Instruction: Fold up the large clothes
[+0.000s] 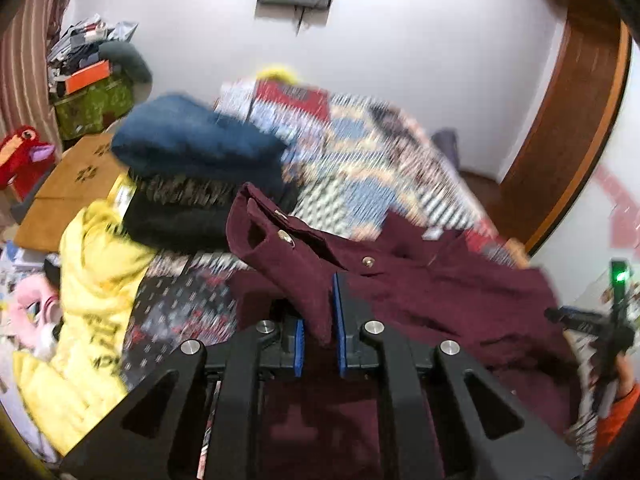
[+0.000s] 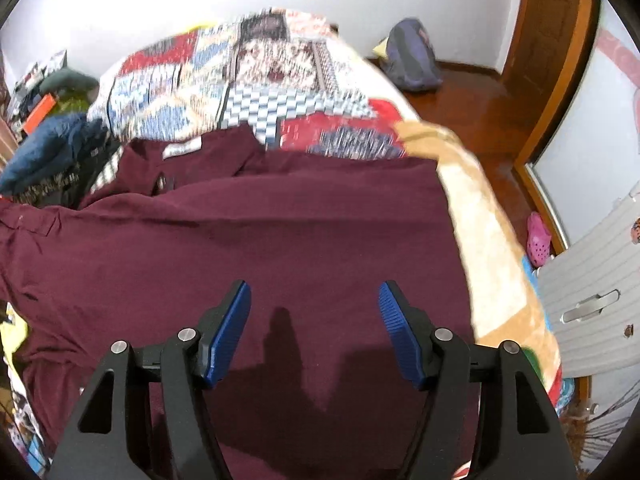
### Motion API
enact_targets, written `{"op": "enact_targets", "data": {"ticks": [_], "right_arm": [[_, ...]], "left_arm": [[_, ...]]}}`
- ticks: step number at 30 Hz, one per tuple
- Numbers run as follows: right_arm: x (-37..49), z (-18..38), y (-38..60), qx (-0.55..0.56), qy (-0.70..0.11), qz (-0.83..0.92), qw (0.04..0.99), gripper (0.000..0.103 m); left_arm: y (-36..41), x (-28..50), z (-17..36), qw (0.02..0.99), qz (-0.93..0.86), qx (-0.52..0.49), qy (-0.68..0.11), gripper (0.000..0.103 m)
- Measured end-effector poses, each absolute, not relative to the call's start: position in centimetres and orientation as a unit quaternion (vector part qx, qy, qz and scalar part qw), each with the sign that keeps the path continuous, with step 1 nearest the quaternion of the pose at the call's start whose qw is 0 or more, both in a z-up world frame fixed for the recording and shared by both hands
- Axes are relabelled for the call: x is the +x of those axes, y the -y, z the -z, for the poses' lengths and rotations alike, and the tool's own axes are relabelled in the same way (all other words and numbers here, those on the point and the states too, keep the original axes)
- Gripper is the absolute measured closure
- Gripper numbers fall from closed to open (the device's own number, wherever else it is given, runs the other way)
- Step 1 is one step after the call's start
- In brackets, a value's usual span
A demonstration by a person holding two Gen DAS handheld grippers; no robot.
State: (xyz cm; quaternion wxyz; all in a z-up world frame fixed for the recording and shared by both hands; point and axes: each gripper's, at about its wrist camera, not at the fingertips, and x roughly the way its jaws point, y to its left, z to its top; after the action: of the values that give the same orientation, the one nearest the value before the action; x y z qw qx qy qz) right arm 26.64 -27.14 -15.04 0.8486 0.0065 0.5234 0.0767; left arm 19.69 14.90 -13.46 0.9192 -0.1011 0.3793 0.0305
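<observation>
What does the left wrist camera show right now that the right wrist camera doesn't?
Left wrist only: the left gripper shut on a raised flap of the maroon garment with metal snap buttons, plus a yellow garment and a plush toy.

Right wrist only: the right gripper open above flat maroon cloth, gripping nothing, a pink clog and a bag on the floor.

Both: the maroon garment on the patterned bedspread and the folded blue garment.

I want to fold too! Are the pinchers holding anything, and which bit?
The left gripper pinches the maroon shirt by its sleeve, near the buttoned cuff. The right gripper is open above the shirt, holding nothing.
</observation>
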Motion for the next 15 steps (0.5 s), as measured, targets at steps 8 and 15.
{"op": "enact_targets", "data": {"ticks": [8, 15], "right_arm": [[26.1, 18.4, 25.9, -0.033, -0.553, -0.078, 0.829, 0.038], [26.8, 17.6, 26.2, -0.044, -0.571, -0.096, 0.814, 0.037]], "left_arm": [[-15.6, 18.7, 21.5, 0.866, -0.036, -0.093, -0.49, 0.075], [-15.3, 17.1, 22.7, 0.852, -0.047, -0.043, -0.519, 0.042]]}}
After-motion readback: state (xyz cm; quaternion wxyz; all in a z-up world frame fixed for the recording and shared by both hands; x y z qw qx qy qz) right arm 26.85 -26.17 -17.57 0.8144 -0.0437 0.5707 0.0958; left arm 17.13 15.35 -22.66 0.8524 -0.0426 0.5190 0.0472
